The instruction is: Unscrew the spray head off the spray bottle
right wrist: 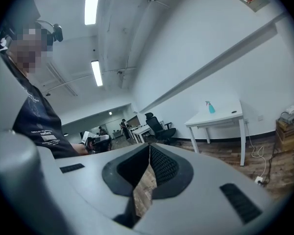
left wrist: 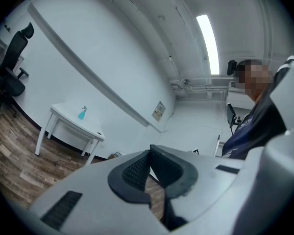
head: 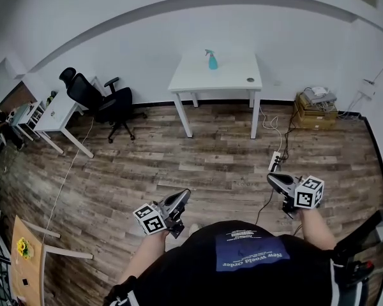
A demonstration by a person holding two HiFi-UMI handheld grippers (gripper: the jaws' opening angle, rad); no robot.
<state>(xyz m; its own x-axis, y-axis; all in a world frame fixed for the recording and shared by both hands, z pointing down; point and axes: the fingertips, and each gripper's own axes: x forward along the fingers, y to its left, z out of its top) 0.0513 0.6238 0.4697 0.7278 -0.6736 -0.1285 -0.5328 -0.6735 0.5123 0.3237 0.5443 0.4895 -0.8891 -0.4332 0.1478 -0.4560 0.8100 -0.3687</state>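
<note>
The small blue plastic spray bottle (head: 212, 60) is standing far off on the white square surface (head: 233, 75), spray head on. The left gripper (head: 180, 199) and right gripper (head: 274, 180) are hanging by the person, jaws shut tight, holding nothing. Nothing is getting unscrewed yet.

your head camera looks steeply down over the left gripper (head: 184, 198) and right gripper (head: 272, 180) at your waist. each gripper's camera rides close behind its own jaws, facing forward and tilted up. all three share the white table (head: 230, 78), far beyond the jaw tips.
</note>
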